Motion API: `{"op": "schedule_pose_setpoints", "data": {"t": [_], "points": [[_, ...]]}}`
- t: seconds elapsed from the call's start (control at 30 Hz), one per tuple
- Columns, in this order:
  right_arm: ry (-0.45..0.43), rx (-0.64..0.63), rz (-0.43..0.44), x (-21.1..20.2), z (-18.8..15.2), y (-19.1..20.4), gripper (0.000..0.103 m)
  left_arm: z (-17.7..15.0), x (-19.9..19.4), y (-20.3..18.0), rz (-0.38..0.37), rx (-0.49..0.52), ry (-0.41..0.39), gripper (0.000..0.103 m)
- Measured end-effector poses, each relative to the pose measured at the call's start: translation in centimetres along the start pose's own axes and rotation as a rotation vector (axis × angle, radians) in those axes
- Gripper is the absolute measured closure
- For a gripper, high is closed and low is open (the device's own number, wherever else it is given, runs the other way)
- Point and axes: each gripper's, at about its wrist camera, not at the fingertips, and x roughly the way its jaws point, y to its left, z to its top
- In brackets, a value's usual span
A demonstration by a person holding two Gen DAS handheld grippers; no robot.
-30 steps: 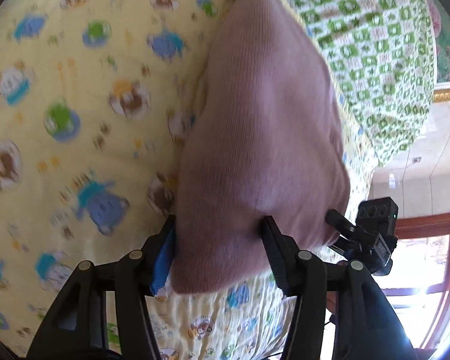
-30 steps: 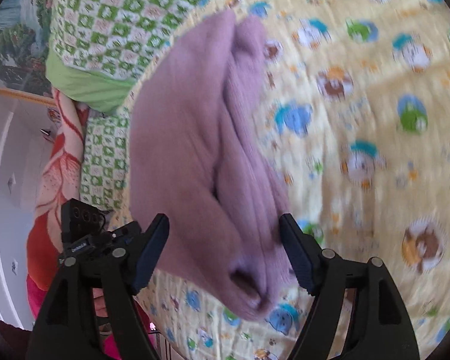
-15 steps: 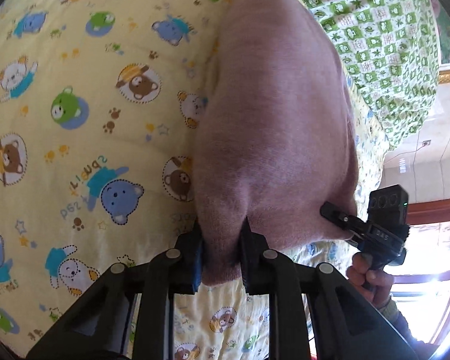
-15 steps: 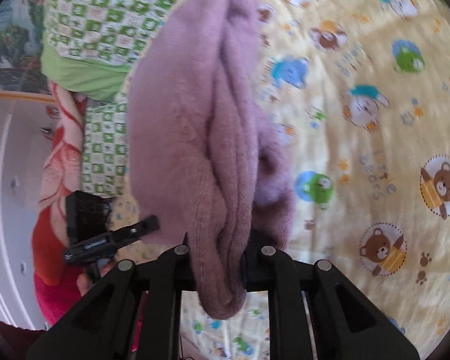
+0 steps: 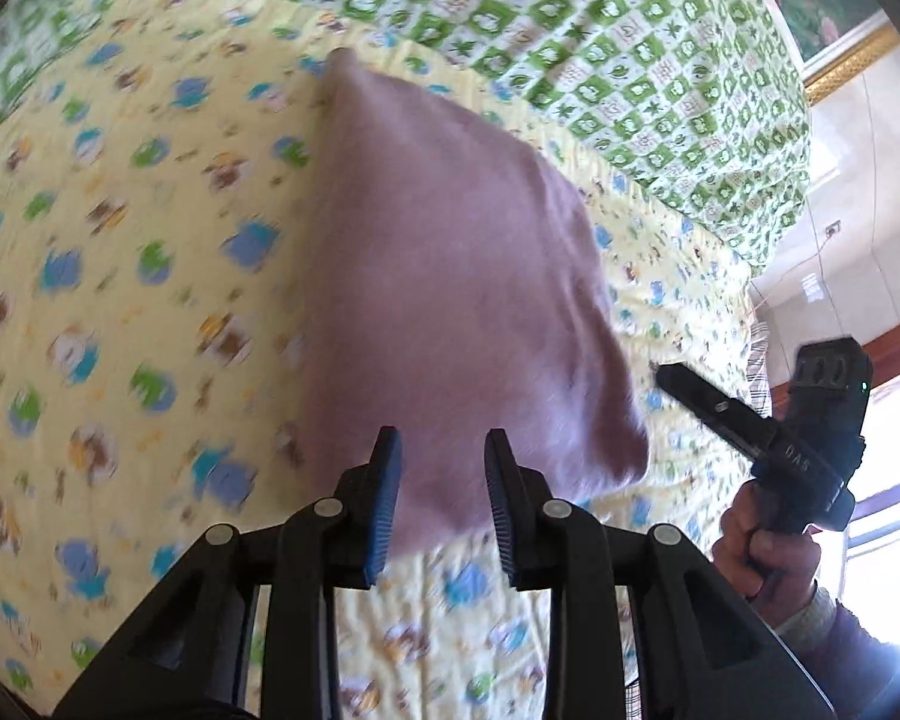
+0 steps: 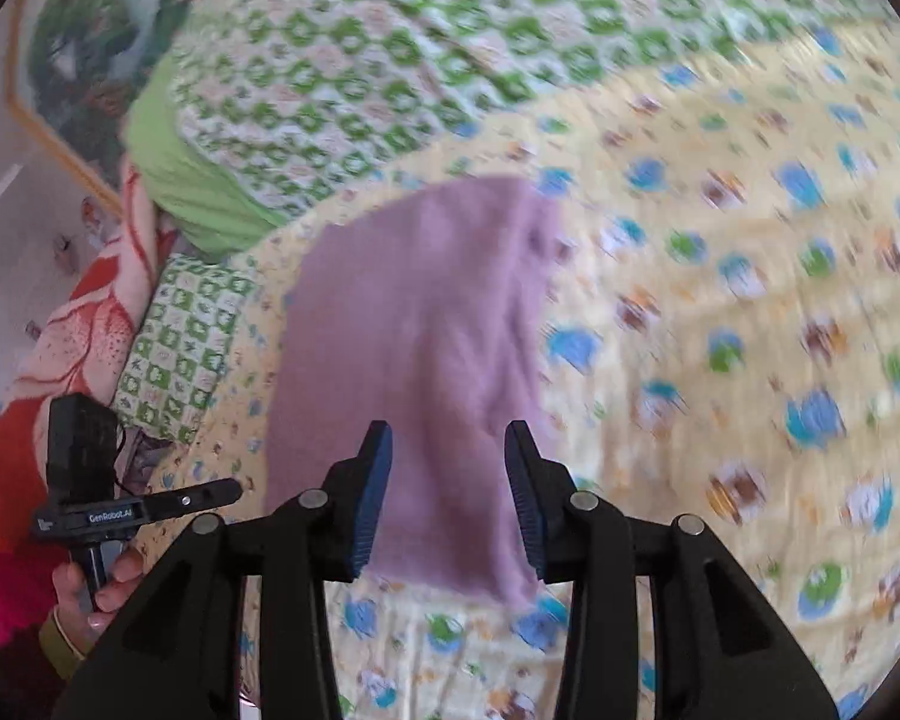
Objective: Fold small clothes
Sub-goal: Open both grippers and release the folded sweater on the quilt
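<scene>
Folded mauve knitted garment (image 5: 462, 312) is seen mid-frame on the yellow bear-print bedsheet (image 5: 120, 300), long axis running away from both narrowly parted, empty hand-held grippers, left (image 5: 441, 510) and right (image 6: 447, 495).

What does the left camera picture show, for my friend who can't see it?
A folded purple knit garment lies on a yellow cartoon-animal blanket, with the open left gripper just over its near edge. The right gripper points in from the side.

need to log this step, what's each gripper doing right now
Left gripper: open, holding nothing, the pink garment lying between and beyond its fingers.
Right gripper: open, holding nothing, above the same garment.
</scene>
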Motion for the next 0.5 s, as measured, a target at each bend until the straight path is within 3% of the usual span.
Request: {"op": "schedule_pose_setpoints", "data": {"t": [0.1, 0.17, 0.23, 0.33, 0.4, 0.5], "points": [[0.064, 0.017, 0.033, 3.3, 1.0, 0.4, 0.063, 1.2, 2.4, -0.2, 0.027, -0.013, 0.022, 0.074], [0.116, 0.045, -0.007, 5.6, 0.9, -0.2, 0.063, 1.4, 4.3, 0.8, 0.018, -0.047, 0.056, 0.075], [0.171, 0.094, -0.049, 7.5, 0.4, -1.8, 0.073, 1.2, 6.0, 1.7, 0.004, -0.074, 0.095, 0.077], [0.161, 0.108, -0.043, 8.1, 0.2, -2.7, 0.073, 1.1, 6.3, 1.0, 0.034, -0.051, 0.091, 0.076], [0.159, 0.091, -0.036, 7.4, 0.3, -2.2, 0.073, 0.9, 5.7, 0.0, 0.055, -0.021, 0.078, 0.070], [0.141, 0.053, -0.035, 5.6, 0.2, -1.1, 0.071, -0.2, 4.2, -1.0, 0.092, 0.021, 0.044, 0.053]]}}
